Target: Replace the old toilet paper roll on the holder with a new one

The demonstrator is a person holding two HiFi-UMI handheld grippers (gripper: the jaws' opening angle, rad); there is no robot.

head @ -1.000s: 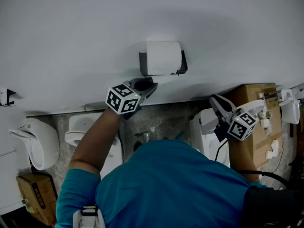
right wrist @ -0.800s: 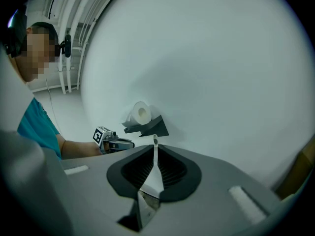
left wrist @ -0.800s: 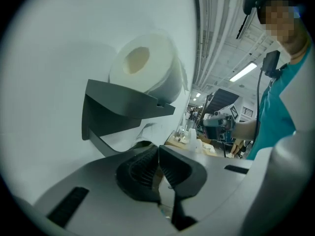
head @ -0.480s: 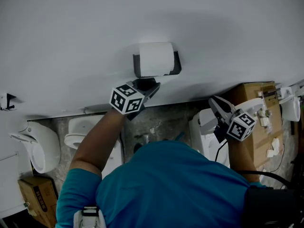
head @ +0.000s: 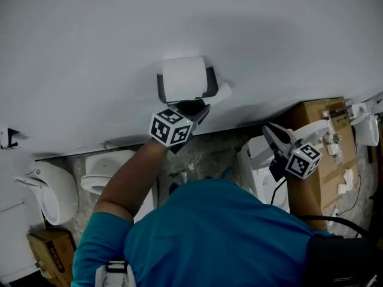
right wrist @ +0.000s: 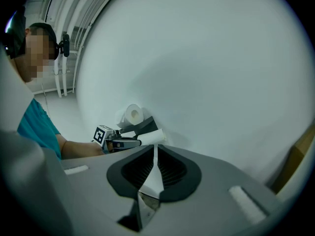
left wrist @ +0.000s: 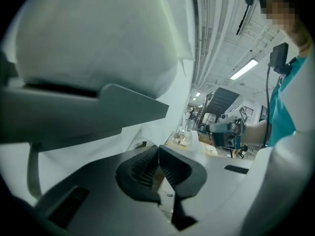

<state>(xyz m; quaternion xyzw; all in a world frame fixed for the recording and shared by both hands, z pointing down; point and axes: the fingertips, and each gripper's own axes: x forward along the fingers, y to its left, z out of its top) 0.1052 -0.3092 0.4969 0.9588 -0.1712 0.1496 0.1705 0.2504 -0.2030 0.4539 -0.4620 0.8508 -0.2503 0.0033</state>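
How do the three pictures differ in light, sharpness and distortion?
Head view: dim, even light, soft shadow on the wall around the toilet paper roll. Left gripper view: fisheye, black corners; the near roll looks soft, the left claw sharp. Right gripper view: same fisheye, pale wall, right claw sharp.

Bare wall [head: 269, 34] around holder [head: 210, 84]

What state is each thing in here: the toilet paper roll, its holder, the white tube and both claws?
Toilet paper roll: mounted on the holder, thick with paper.
Holder: fixed to the wall, loaded.
White tube: sticking out sideways past the holder's right side.
Left claw: shut, just under the holder.
Right claw: shut, empty, well clear of the holder.
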